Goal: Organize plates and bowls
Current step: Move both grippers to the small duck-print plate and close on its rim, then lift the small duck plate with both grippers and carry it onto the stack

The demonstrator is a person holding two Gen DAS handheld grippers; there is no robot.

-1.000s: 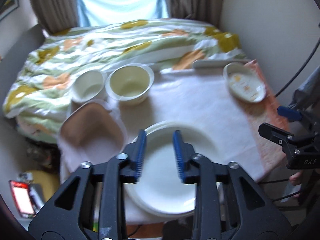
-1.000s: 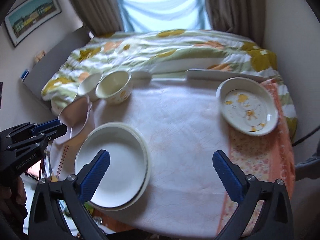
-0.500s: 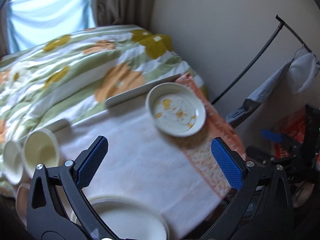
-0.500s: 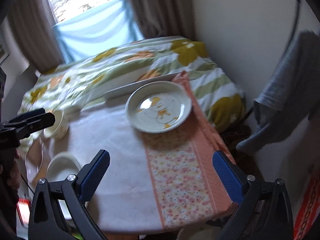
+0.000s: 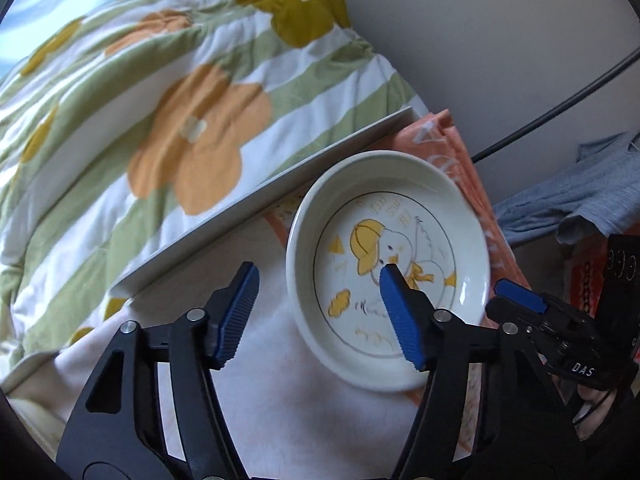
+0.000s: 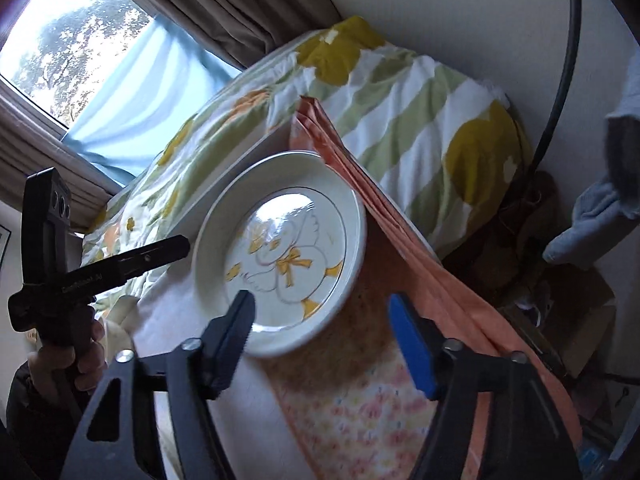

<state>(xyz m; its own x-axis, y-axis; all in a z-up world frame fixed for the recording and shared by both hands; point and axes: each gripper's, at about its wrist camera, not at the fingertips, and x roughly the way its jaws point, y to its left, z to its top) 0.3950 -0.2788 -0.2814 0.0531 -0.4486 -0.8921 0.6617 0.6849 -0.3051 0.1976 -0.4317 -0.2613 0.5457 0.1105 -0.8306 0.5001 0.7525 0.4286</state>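
Note:
A white deep plate with a yellow duck drawing [image 5: 404,236] lies on the table at its right end, partly on an orange patterned cloth [image 5: 468,168]. My left gripper [image 5: 316,280] is open, its jaws straddling the plate's left rim, one finger over the plate's inside. My right gripper [image 6: 324,308] is open, its jaws straddling the near right rim of the same plate [image 6: 280,248]. Neither gripper is closed on the plate. The other bowls and plates are out of view.
A white table cover [image 5: 300,400] lies under the plate's left part. A bed with a floral quilt [image 5: 160,120] borders the table's far side. A wall [image 5: 480,20], a black cable [image 6: 560,80] and hanging grey-blue clothes [image 5: 580,200] stand to the right.
Both grippers have moved right and in close to the duck plate. Their jaws have narrowed from wide open and now straddle its rim on opposite sides.

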